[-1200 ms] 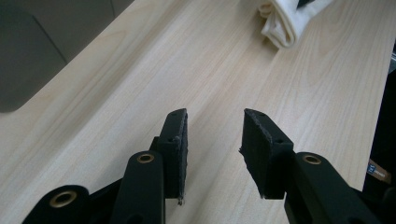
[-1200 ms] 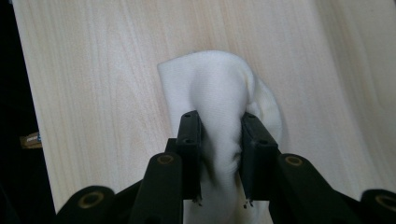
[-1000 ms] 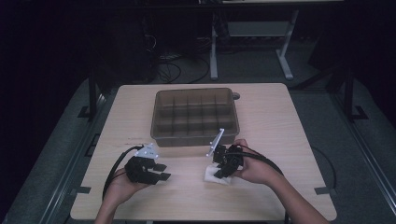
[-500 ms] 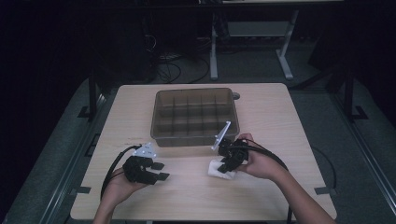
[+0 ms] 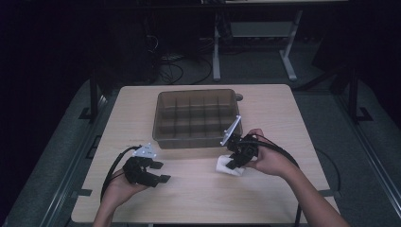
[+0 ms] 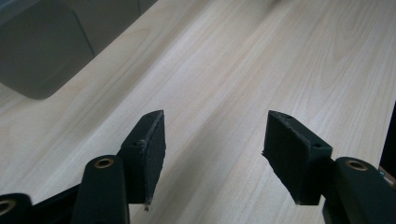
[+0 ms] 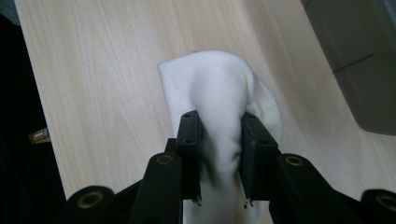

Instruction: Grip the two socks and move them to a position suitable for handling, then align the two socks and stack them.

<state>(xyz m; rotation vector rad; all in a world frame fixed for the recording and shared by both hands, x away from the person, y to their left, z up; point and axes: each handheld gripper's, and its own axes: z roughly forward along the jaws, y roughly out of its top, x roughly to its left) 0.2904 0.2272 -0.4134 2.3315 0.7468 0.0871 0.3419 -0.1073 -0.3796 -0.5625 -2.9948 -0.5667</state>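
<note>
A white cloth (image 7: 210, 79), soft and bunched like a sock, is pinched between the pads of my right gripper (image 7: 218, 119), which is shut on it. From above, the right gripper (image 5: 232, 163) holds the cloth (image 5: 224, 169) just over the table, in front of the box's near right corner. My left gripper (image 5: 161, 171) rests near the table's front left. Its jaws have just been opening and stand wide apart. In its own view the left gripper (image 6: 215, 126) has only bare wood between the pads.
A brown translucent box (image 5: 198, 142) with several compartments sits at the middle of the light wooden table (image 5: 269, 109). One corner of the box (image 6: 42, 51) lies left of my left gripper, and the box (image 7: 364, 70) also flanks the cloth. Dark floor surrounds the table.
The right gripper has moved up and toward the box, carrying the white cloth. The left gripper's jaws have spread wider while that hand stayed in place.
</note>
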